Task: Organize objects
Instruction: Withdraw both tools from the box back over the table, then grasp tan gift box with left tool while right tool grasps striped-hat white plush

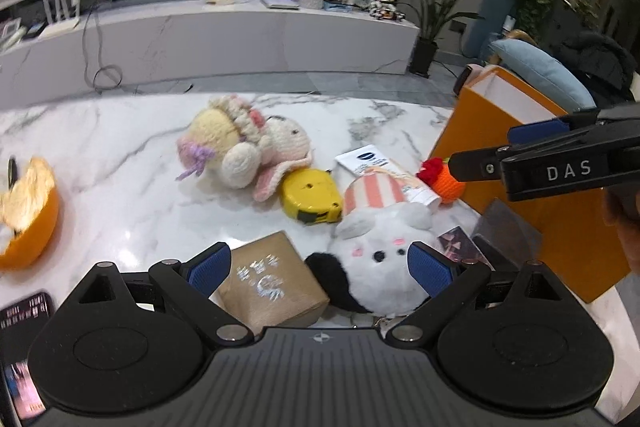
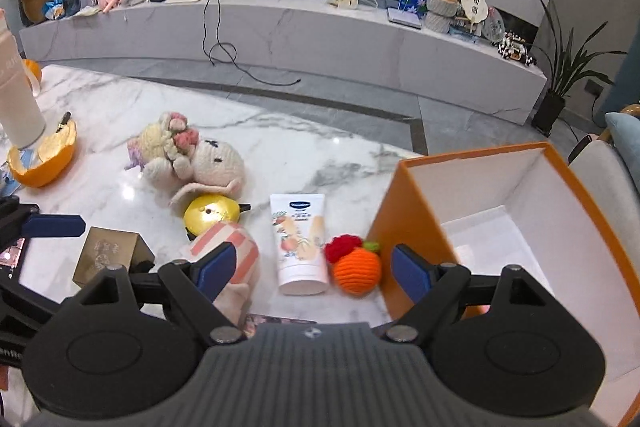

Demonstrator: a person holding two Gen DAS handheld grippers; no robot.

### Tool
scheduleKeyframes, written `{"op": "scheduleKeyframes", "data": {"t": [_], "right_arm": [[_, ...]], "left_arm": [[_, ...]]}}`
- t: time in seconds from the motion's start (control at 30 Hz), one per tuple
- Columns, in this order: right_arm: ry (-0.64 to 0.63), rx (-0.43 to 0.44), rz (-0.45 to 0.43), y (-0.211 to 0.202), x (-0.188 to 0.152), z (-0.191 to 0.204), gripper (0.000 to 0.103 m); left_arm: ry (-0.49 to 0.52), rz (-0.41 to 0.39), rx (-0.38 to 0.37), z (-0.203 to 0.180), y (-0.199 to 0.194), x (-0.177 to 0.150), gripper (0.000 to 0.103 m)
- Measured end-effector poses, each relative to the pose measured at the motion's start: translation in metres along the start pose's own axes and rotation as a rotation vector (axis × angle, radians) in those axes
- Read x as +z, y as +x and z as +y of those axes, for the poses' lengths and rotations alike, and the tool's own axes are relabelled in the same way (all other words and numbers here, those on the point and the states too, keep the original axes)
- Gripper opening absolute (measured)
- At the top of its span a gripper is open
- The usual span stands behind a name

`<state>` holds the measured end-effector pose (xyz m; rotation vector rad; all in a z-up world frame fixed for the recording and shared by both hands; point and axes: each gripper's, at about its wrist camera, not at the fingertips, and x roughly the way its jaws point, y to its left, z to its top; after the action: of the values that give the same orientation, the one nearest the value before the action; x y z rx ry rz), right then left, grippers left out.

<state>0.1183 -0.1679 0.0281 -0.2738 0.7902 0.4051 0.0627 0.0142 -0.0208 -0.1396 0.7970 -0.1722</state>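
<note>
My left gripper [image 1: 320,269] stands open low over a brown paper box [image 1: 272,283] and a white plush in a striped hat [image 1: 380,247], pads touching neither. My right gripper [image 2: 314,269] is open above a white lotion tube [image 2: 300,243] and a knitted orange [image 2: 356,269], just left of the open orange box [image 2: 416,203], which shows nothing inside. A crochet bunny doll [image 2: 188,159] and a yellow tape measure [image 2: 212,213] lie further out on the marble table [image 2: 304,155]. In the left wrist view the right gripper [image 1: 484,151] reaches in from the right beside the orange box [image 1: 472,131].
An orange peel half [image 1: 28,207] and a phone [image 1: 24,311] lie at the table's left. A tall white cup [image 2: 16,99] stands near the peel. Photo cards [image 1: 460,243] lie beside the plush. A finger [image 2: 52,225] of the left gripper shows at left. Beyond the table is floor and a long TV bench.
</note>
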Motion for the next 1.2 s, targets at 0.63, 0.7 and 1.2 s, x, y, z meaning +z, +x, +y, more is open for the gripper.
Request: {"op": "scheduleKeyframes", "data": {"t": [0.63, 0.7, 1.2], "right_arm": [[0.001, 0.057, 0.121, 0.040, 0.000, 0.053, 0.085], [-0.002, 0.061, 0.128, 0.042, -0.001, 0.055, 0.085], [0.082, 0.130, 0.203, 0.068, -0.009, 0.060, 0.086]], "left_arm": [[-0.090, 0.049, 0.036, 0.017, 0.013, -0.011, 0.103], [-0.102, 0.048, 0.035, 0.019, 0.013, -0.011, 0.103], [-0.146, 0.090, 0.066, 0.031, 0.022, -0.015, 0.090]]}}
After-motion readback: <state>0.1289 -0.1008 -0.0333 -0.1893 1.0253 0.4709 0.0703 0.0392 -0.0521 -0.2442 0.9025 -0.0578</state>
